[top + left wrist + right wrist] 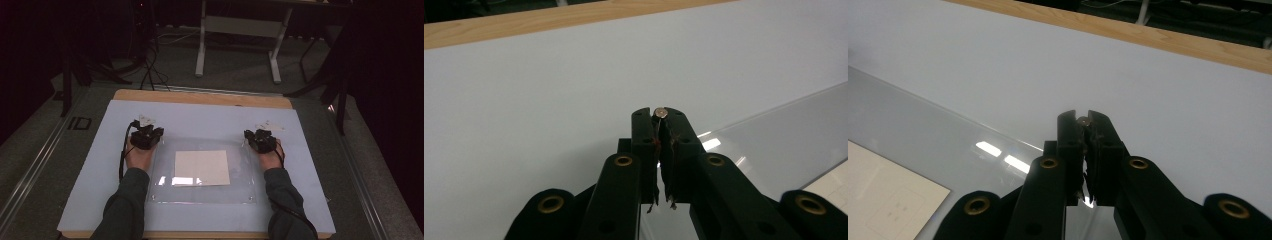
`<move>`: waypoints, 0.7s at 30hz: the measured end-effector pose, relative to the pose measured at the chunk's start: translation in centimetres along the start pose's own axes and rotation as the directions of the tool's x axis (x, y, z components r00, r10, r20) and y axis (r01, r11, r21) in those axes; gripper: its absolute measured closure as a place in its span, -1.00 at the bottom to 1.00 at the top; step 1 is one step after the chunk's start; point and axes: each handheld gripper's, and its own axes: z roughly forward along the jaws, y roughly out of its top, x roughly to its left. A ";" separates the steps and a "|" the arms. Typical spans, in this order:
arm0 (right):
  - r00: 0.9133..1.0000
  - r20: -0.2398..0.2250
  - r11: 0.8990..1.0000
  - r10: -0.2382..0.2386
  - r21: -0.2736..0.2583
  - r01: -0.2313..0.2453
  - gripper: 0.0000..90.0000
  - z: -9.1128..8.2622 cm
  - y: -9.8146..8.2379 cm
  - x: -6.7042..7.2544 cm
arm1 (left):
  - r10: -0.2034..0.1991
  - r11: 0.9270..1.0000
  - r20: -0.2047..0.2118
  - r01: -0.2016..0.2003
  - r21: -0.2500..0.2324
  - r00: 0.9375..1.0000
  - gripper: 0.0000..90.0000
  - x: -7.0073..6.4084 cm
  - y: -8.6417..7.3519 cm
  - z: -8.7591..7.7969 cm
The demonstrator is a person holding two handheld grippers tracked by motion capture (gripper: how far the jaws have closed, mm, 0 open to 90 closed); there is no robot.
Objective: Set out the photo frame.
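A clear acrylic sheet (200, 192) lies on a pale mat (200, 117) with a cream paper (202, 167) under its middle. My left gripper (148, 134) is at the sheet's far left corner. In the left gripper view its jaws (659, 120) are pressed together on a small round metal stud (661, 112) at their tips, beside the sheet's edge (784, 135). My right gripper (261, 137) is at the far right corner. It (1083, 122) is likewise shut, with a small metal stud (1083, 120) pinched at the tips above the sheet (913, 125). The paper (883, 200) lies to its left.
The mat covers a wooden table whose far edge (200, 97) shows beyond both grippers. Small studs mark the sheet's near corners (154, 197). A white table frame (235, 25) and cables (150, 65) stand on the floor beyond. Dark curtains close off both sides.
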 end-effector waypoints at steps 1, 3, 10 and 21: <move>1.000 0.000 1.000 0.002 0.003 -0.002 0.91 0.0 0.1 0.0 | -0.006 1.000 0.000 0.006 0.005 1.000 0.91 0.0 0.1 0.1; 1.000 -0.002 1.000 0.010 0.011 -0.010 0.91 0.1 0.2 -0.1 | -0.012 1.000 0.001 0.012 0.015 1.000 0.91 0.1 0.3 0.2; 0.999 -0.015 0.998 0.052 0.041 -0.051 0.91 0.6 0.8 -0.6 | -0.043 0.998 0.023 0.042 0.045 0.999 0.91 0.6 0.9 0.7; 0.995 -0.039 0.995 0.089 0.057 -0.087 0.91 1.2 1.2 -1.2 | -0.064 0.995 0.058 0.058 0.086 0.996 0.92 1.3 1.7 1.3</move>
